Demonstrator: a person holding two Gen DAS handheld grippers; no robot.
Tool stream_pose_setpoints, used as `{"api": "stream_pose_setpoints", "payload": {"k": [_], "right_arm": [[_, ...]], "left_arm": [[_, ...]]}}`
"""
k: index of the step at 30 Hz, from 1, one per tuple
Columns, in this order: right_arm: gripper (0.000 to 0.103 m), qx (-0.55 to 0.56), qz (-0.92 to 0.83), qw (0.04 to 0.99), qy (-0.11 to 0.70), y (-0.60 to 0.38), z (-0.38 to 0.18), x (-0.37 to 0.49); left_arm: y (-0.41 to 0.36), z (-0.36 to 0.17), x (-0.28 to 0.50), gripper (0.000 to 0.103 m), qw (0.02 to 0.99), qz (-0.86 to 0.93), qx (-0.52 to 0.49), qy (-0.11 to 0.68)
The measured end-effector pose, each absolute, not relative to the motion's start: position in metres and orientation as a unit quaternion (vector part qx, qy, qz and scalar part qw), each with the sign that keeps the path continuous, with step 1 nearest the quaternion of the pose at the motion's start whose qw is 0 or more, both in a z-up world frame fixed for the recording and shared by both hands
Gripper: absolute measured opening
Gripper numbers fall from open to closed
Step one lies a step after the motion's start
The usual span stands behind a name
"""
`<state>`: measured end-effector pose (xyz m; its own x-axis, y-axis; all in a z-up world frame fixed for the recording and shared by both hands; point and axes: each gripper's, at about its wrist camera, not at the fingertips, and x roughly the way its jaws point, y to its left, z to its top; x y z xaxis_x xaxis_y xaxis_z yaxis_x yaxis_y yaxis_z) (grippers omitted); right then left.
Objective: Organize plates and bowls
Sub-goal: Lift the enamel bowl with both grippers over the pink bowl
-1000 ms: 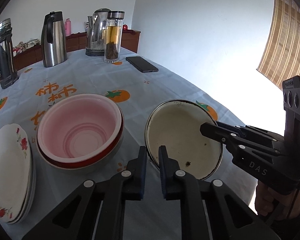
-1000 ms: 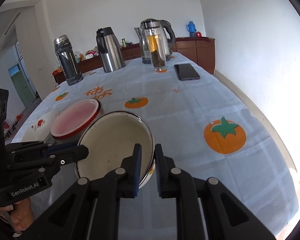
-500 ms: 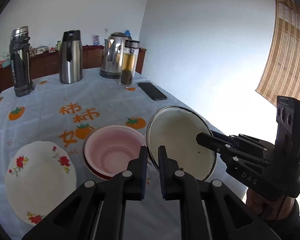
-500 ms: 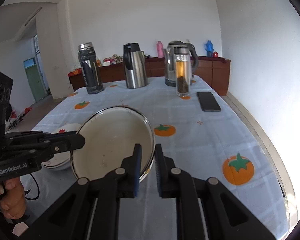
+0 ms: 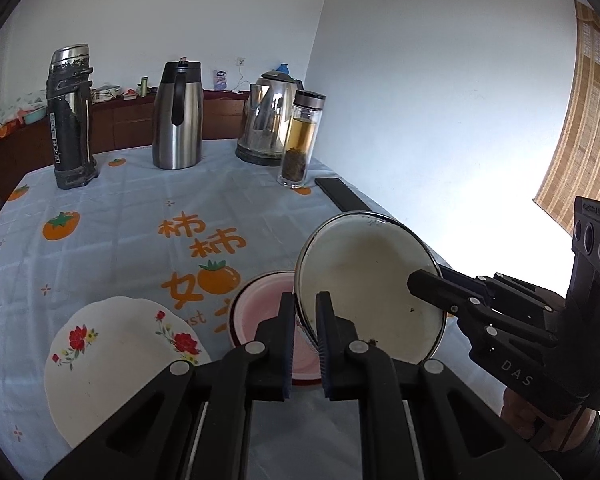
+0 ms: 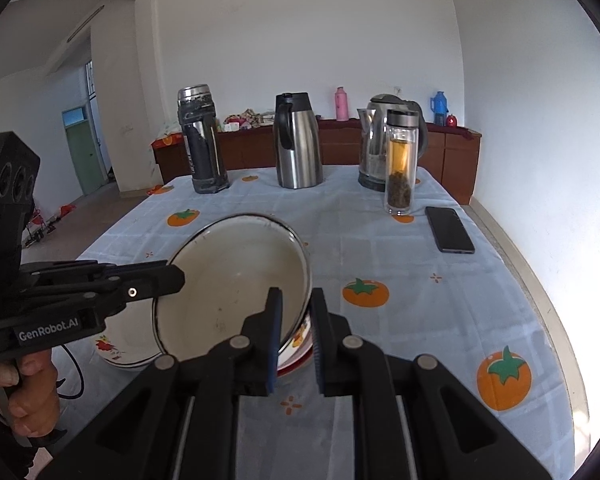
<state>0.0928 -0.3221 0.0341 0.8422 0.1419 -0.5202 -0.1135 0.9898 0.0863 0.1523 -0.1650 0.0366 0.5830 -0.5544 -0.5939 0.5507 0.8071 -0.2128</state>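
A cream enamel bowl point(image 5: 370, 292) with a dark rim is held in the air between both grippers, tilted. My left gripper point(image 5: 305, 308) is shut on its near-left rim. My right gripper point(image 6: 296, 304) is shut on its opposite rim; the bowl also shows in the right wrist view point(image 6: 232, 284). Below it sits a pink bowl with a red rim point(image 5: 260, 308). A white plate with red flowers point(image 5: 112, 368) lies on the table to the left; its edge shows in the right wrist view point(image 6: 120, 352).
The table has a pale blue cloth with orange fruit prints point(image 5: 140, 240). At the far end stand a dark flask point(image 5: 70, 116), a steel jug point(image 5: 178, 116), a kettle point(image 5: 268, 120) and a glass tea bottle point(image 5: 300, 140). A black phone point(image 6: 450, 230) lies near the right edge.
Both grippers have risen with the enamel bowl, lifting it off the table and over the pink bowl. The table looks farther below than before.
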Motion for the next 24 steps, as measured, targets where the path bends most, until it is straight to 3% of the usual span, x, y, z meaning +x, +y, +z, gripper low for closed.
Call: {"api": "stream_pose_setpoints", "payload": {"k": [24], "right_arm": [[0.015,0.013,0.060,0.946,0.318,-0.304,0.016,0.124]], "left_arm": [[-0.159,0.012,0.189,0.011,0.883,-0.299,-0.004,0.360]]}}
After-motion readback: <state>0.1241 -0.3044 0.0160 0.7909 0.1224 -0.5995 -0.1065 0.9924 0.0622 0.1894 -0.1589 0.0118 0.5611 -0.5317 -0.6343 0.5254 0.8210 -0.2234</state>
